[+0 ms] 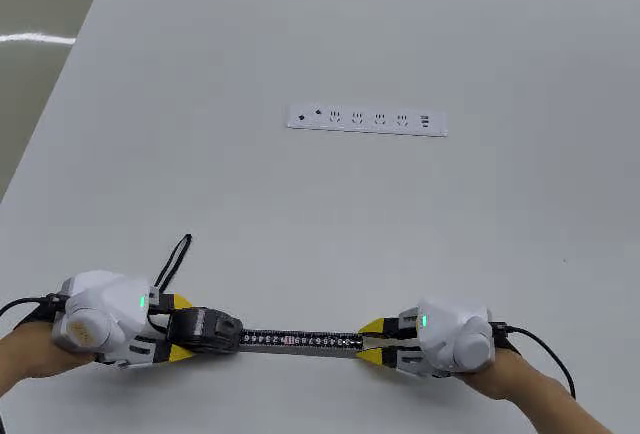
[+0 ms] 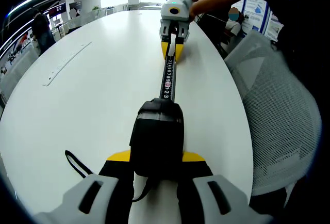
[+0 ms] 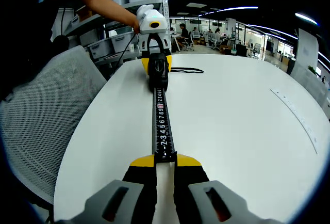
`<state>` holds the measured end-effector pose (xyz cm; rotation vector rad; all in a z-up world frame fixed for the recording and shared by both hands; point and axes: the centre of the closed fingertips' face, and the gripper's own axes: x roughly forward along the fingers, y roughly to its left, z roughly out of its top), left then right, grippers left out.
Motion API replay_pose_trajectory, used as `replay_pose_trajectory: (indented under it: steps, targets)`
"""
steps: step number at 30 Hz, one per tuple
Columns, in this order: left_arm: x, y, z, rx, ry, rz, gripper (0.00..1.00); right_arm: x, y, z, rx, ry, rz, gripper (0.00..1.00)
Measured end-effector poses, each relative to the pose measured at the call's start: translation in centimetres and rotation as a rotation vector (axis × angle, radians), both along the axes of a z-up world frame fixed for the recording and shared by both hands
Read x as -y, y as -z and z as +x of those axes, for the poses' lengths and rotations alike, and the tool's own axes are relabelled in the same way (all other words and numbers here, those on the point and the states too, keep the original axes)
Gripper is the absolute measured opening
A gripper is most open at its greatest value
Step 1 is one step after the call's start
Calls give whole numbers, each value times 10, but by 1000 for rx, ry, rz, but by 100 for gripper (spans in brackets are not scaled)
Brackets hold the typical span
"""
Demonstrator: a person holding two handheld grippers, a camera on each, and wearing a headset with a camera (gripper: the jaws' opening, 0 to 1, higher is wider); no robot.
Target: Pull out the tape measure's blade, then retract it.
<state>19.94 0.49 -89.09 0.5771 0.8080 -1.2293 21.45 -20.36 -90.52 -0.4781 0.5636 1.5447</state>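
Two grippers, one blade drawn straight between them

Head view: the left gripper [image 1: 185, 329] is clamped on the black tape measure case [image 1: 212, 329], low on the white table [image 1: 300, 214] and close to the person. The right gripper [image 1: 372, 341] is pinched narrow on the free end of the blade [image 1: 300, 339], which runs level between the two. A power strip [image 1: 367, 120] lies well apart, farther up the table. The case's strap [image 1: 175, 259] lies looped out behind the left gripper.

Left gripper view: the case sits squarely between the yellow-tipped jaws, and the blade leaves it in a straight line toward the other gripper.

Right gripper view: the jaws close on the blade's tip, numbers facing up, with no twist that I can see.

By my reckoning the pull-out is under way or nearly done. To do it well, draw along the blade's own line, with both grippers at one height and the case gripped firm. For the return, I'd walk the tip back toward the case rather than let go, or it may whip.
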Motion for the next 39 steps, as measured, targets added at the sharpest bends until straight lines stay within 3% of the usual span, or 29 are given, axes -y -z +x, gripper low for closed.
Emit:
replay_pose_trajectory:
  steps: [39]
  targets:
    - [0, 1, 0, -6, -2, 3, 27, 23, 3, 2, -4, 15, -18, 8]
